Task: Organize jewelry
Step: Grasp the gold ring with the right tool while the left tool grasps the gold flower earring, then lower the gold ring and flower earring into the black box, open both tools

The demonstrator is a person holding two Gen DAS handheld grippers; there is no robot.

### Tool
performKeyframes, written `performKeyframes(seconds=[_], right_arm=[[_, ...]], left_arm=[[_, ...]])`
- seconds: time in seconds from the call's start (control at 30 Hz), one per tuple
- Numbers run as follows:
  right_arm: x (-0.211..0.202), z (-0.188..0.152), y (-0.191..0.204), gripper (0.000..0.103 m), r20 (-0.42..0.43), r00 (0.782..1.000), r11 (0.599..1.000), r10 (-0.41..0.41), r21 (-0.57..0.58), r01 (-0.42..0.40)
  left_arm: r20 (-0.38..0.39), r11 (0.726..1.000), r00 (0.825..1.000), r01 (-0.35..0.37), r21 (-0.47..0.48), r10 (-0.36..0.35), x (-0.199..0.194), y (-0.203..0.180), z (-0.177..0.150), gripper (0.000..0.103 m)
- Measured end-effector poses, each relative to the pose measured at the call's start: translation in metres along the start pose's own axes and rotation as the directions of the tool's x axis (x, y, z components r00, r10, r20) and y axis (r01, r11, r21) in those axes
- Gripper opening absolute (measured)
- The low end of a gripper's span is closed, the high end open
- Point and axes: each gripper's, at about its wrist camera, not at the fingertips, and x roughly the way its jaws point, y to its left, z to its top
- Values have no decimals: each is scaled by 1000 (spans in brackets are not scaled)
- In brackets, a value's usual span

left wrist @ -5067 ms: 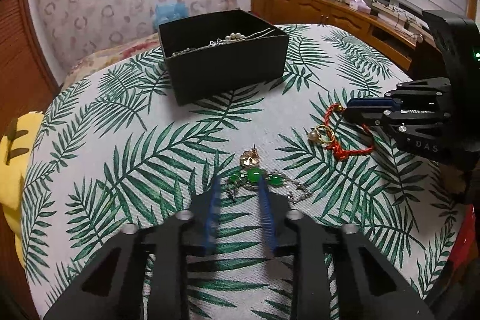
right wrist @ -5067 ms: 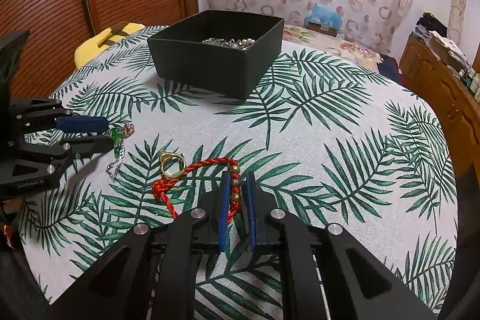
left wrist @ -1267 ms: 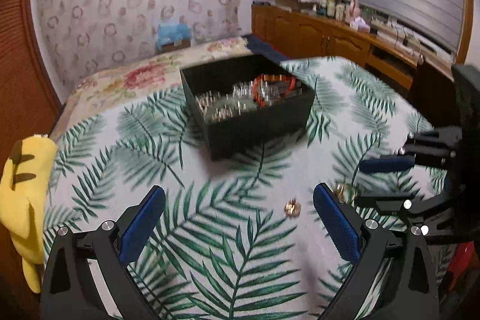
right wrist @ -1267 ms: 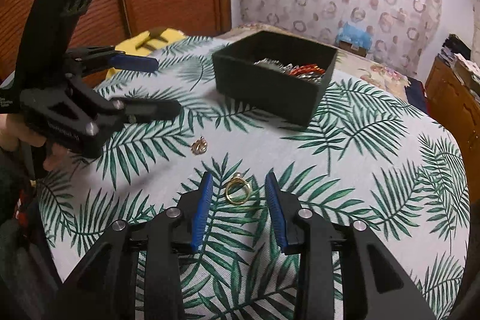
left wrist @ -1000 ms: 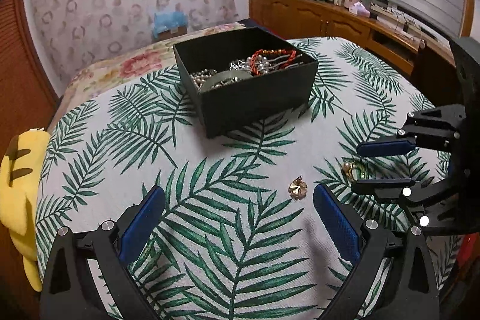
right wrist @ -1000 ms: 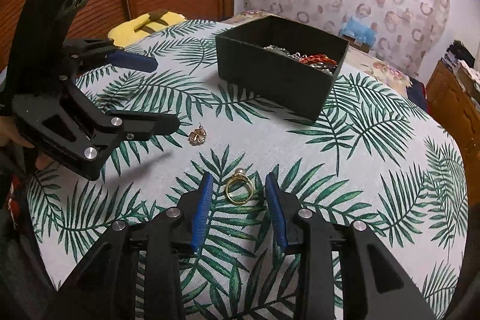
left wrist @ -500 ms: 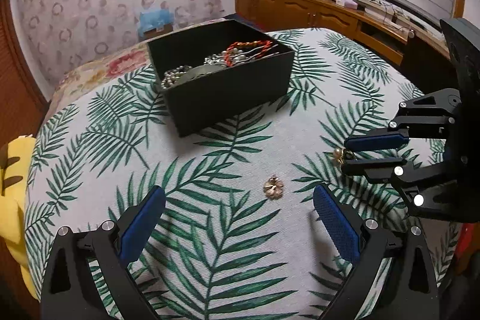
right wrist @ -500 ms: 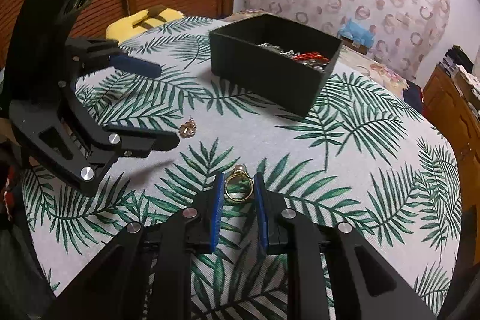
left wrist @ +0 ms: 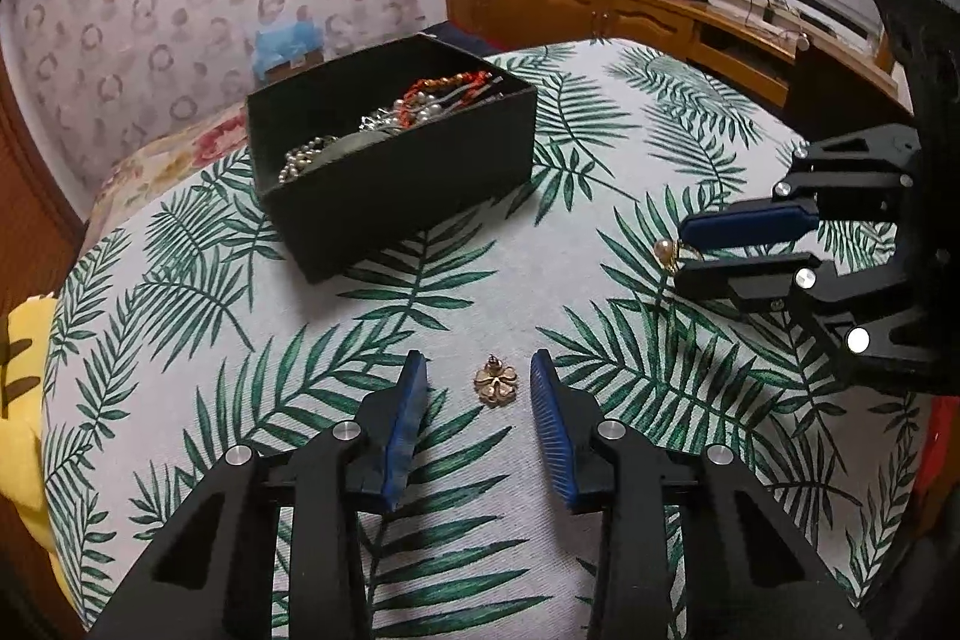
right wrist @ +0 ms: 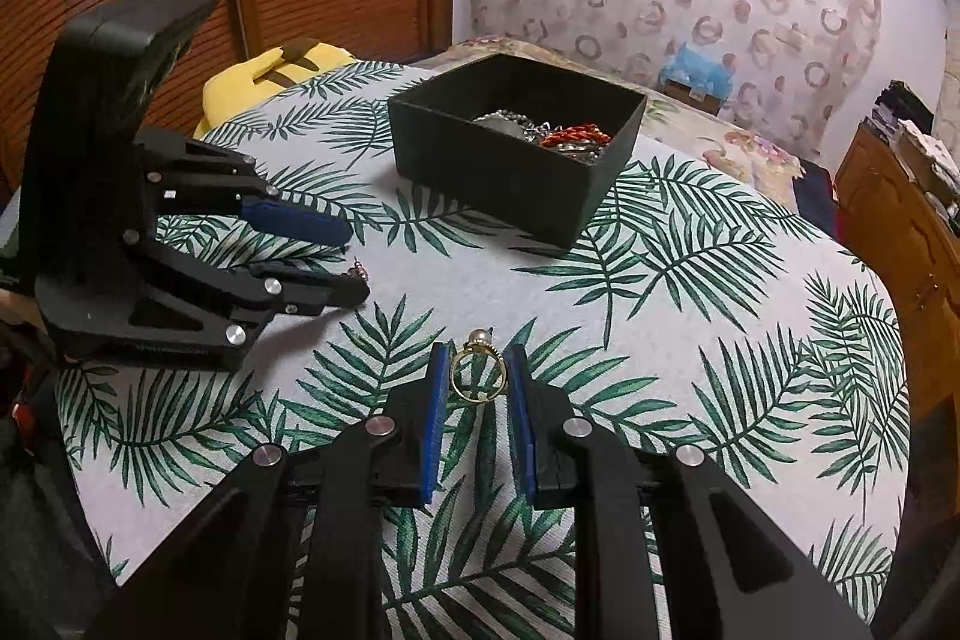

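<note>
The right gripper (right wrist: 478,382) pinches the gold pearl ring (right wrist: 478,377) by its hard band. The left gripper (left wrist: 478,388) has just been closing around the tiny, light flower earring (left wrist: 495,383) on the tablecloth (left wrist: 600,148), not touching it yet.

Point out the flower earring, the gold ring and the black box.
flower earring (left wrist: 495,385): left wrist view, centre of the petals.
gold ring (right wrist: 478,376): right wrist view, on the band.
black box (left wrist: 396,178): left wrist view, its near outer wall.
</note>
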Motion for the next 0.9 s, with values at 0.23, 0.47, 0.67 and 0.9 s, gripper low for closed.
performKeyframes(seconds=[0.23,0.47,0.67,0.9], right_arm=[[-1,2,-1,22,5,1000,1000,-1,1,1],[-7,23,-4,22,46,999,1000,3,-1,-3],[-11,58,-8,22,99,995,1000,-5,-14,6],[3,98,-26,22,114,993,999,-31,-14,33]], left_arm=[[1,1000,1000,15,4,-15,2,2,1,14],[37,999,999,-1,-51,3,-6,14,11,14],[104,996,994,-23,-88,33,-24,26,27,14],[156,992,986,-37,-124,57,-37,42,49,14]])
